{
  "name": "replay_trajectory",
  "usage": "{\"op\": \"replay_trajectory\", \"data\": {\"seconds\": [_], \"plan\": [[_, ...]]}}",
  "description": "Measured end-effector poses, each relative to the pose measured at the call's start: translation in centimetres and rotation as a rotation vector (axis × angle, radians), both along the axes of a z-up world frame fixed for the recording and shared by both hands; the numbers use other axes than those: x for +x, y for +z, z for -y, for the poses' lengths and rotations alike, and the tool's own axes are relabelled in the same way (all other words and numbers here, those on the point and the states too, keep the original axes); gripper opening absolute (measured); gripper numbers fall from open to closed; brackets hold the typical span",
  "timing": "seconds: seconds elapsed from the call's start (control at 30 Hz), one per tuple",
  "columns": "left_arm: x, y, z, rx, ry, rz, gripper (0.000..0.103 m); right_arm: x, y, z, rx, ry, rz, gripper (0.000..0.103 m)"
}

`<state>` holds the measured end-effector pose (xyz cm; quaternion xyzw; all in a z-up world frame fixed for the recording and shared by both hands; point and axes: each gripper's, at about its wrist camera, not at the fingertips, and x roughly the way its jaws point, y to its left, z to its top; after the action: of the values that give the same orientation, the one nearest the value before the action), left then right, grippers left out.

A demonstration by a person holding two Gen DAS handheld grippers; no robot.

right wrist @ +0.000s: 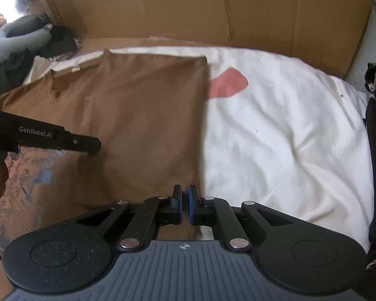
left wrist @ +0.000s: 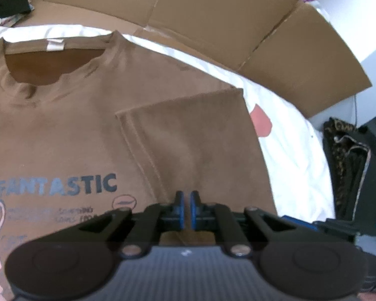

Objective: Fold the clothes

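Observation:
A brown T-shirt (left wrist: 75, 125) with "FANTASTIC" printed on its chest lies flat on a white sheet (left wrist: 288, 150). Its right side and sleeve are folded inward as a flap (left wrist: 200, 138). My left gripper (left wrist: 186, 199) is shut, its tips down on the cloth at the lower end of the sleeve hem. In the right wrist view that gripper (right wrist: 95, 146) rests its tip on the shirt (right wrist: 137, 115). My right gripper (right wrist: 184, 195) is shut at the shirt's folded right edge, where brown cloth meets the sheet (right wrist: 275, 138). The pinched cloth itself is hidden by the pads.
Flattened cardboard (left wrist: 213, 12) stands along the far side of the bed (right wrist: 213, 7). A pink patch (right wrist: 228, 85) marks the sheet beside the shirt. Dark and patterned clothes (left wrist: 351, 155) hang at the right. A grey bundle (right wrist: 17, 37) lies at the far left.

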<state>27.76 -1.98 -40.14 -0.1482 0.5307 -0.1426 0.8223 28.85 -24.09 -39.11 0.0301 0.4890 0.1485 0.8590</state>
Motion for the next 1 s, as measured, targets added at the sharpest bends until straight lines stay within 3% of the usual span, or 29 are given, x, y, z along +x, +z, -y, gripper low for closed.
{"op": "replay_trajectory", "data": {"seconds": [0.13, 0.27, 0.47, 0.6, 0.63, 0.83, 1.0], "plan": [[-0.7, 0.5, 0.4, -0.042, -0.037, -0.001, 0.008, 0.1, 0.2, -0.3, 0.045, 0.007, 0.011, 0.005], [-1.1, -0.4, 1.7, -0.015, -0.053, -0.020, 0.025, 0.1, -0.6, -0.8, 0.041, 0.019, -0.020, 0.005], [-0.6, -0.6, 2.5, 0.026, -0.058, -0.040, 0.025, -0.3, -1.4, -0.7, 0.062, 0.005, -0.069, 0.005], [-0.4, 0.4, 2.4, 0.047, -0.070, -0.048, 0.032, -0.1, -1.6, -0.2, 0.086, -0.012, -0.099, 0.009], [-0.2, 0.6, 2.2, 0.053, -0.069, -0.053, 0.032, 0.0, -1.8, 0.0, 0.091, -0.019, -0.102, 0.013], [0.1, 3.7, -0.7, 0.105, -0.044, -0.071, 0.034, 0.2, -1.6, 0.3, 0.114, -0.044, -0.125, 0.015], [0.5, 7.7, -2.9, 0.156, -0.012, -0.054, 0.038, 0.6, 2.2, 0.4, 0.162, -0.031, -0.107, 0.029]]}}
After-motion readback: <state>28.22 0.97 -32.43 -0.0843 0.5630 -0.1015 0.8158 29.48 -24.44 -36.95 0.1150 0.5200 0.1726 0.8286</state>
